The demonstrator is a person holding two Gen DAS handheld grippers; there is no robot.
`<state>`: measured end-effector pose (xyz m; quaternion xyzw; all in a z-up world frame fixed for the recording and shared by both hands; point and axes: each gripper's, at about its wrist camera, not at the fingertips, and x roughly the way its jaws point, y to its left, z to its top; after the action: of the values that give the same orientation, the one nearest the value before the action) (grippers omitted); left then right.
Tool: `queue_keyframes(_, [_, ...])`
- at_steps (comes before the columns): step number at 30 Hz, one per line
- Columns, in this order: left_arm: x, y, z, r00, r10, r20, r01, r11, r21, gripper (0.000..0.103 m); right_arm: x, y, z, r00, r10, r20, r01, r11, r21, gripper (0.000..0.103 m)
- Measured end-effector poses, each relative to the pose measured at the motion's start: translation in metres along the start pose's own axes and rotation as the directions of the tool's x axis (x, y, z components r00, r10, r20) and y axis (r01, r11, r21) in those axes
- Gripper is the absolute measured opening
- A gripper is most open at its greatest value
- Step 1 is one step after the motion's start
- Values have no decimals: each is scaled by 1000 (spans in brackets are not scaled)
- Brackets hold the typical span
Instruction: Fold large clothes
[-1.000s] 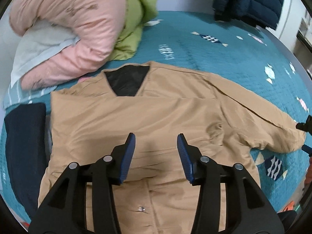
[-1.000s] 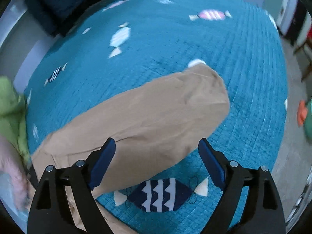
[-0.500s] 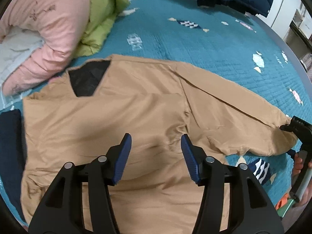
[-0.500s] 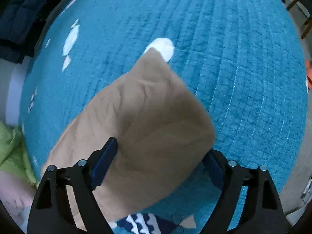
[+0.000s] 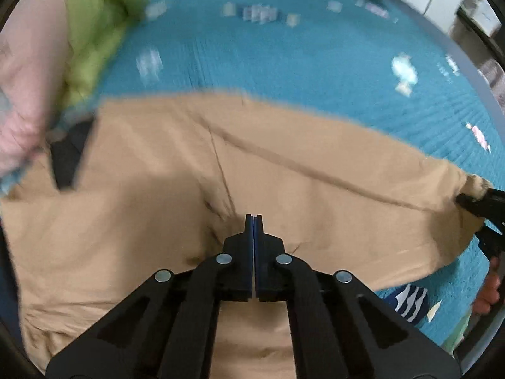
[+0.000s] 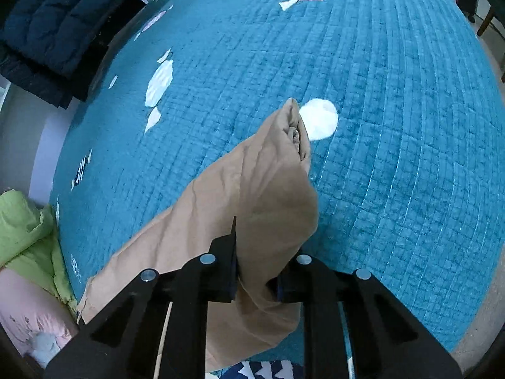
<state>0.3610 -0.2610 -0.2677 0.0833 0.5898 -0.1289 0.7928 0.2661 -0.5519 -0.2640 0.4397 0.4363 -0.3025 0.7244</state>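
Note:
A tan jacket (image 5: 151, 208) lies spread flat on the teal quilt (image 5: 284, 63), its black-lined neck (image 5: 68, 158) at the left. My left gripper (image 5: 254, 218) is shut, pads together with no cloth showing between them, its tips at the creases by the jacket's armpit. The right sleeve (image 6: 252, 189) runs out to my right gripper (image 6: 257, 252), whose jaws are closing and pinch the bunched sleeve near the cuff (image 6: 295, 126). In the left wrist view the right gripper (image 5: 479, 203) holds the sleeve's end at the far right, a hand (image 5: 489, 287) below it.
Pink clothing (image 5: 28, 101) and green clothing (image 5: 94, 22) are piled at the quilt's left edge. A dark navy padded coat (image 6: 53, 28) lies at the far side. The bed's edge and the floor (image 6: 483, 325) are close on the right.
My left gripper travelled right and down across the jacket body to the armpit and shut. My right gripper closed in on the sleeve end, which is now bunched and raised.

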Motion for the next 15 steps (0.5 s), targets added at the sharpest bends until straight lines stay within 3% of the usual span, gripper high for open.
queue_keyframes(2, [27, 3, -5, 997, 53, -60, -54, 998, -14, 0, -5, -2, -2, 1000, 20, 2, -20, 1000, -4, 15])
queue_keyframes(4, [30, 2, -11, 997, 76, -15, -76, 997, -5, 0, -16, 2, -2, 997, 70, 17, -69, 997, -20, 15])
queue_keyframes(8, [33, -1, -9, 994, 104, -15, -104, 995, 3, 0, -54, 25, -7, 979, 192, 68, -184, 977, -110, 14])
queue_keyframes(12, [35, 6, -5, 996, 83, -16, -84, 996, -31, 0, -97, 61, -26, 924, 371, 91, -339, 907, -251, 14])
queue_keyframes(15, [38, 6, -4, 994, 105, -13, -105, 994, 5, 0, -128, 87, -47, 856, 516, 34, -479, 815, -325, 13])
